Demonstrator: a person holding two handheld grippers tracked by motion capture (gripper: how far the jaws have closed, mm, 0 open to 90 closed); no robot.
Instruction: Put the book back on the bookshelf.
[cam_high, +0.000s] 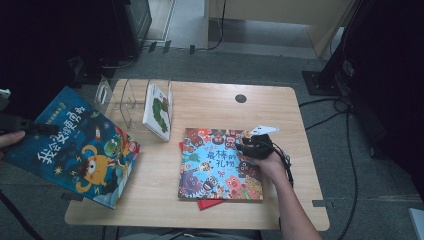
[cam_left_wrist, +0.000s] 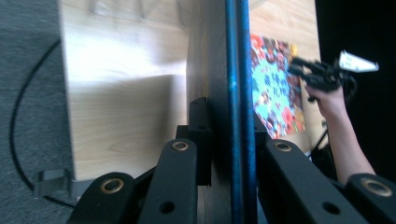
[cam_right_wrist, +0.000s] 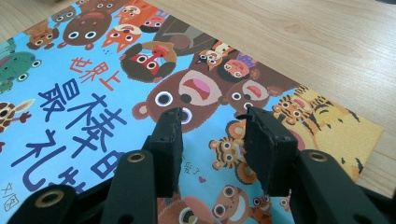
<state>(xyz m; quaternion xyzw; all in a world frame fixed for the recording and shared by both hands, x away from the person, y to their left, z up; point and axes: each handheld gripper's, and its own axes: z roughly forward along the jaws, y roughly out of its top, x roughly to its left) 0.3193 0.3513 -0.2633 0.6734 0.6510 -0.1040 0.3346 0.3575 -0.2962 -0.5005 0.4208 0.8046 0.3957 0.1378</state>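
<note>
A blue picture book (cam_high: 75, 150) with cartoon monsters hangs tilted over the table's left edge. My left gripper (cam_high: 47, 129) is shut on its upper left edge. In the left gripper view the book (cam_left_wrist: 238, 70) runs edge-on between the pads of my left gripper (cam_left_wrist: 229, 128). A colourful animal book (cam_high: 210, 165) lies flat mid-table on top of a red book (cam_high: 209, 203). My right gripper (cam_high: 245, 145) sits at the colourful book's upper right part. In the right gripper view my right gripper (cam_right_wrist: 211, 116) stands open low over the cover (cam_right_wrist: 93, 93), nothing between the pads.
A clear book rack (cam_high: 125, 97) stands at the table's back left, with a white book (cam_high: 157, 112) leaning in its right slot. The wooden table (cam_high: 210, 100) has a round cable hole (cam_high: 240, 98) at the back. Cables lie on the floor to the right.
</note>
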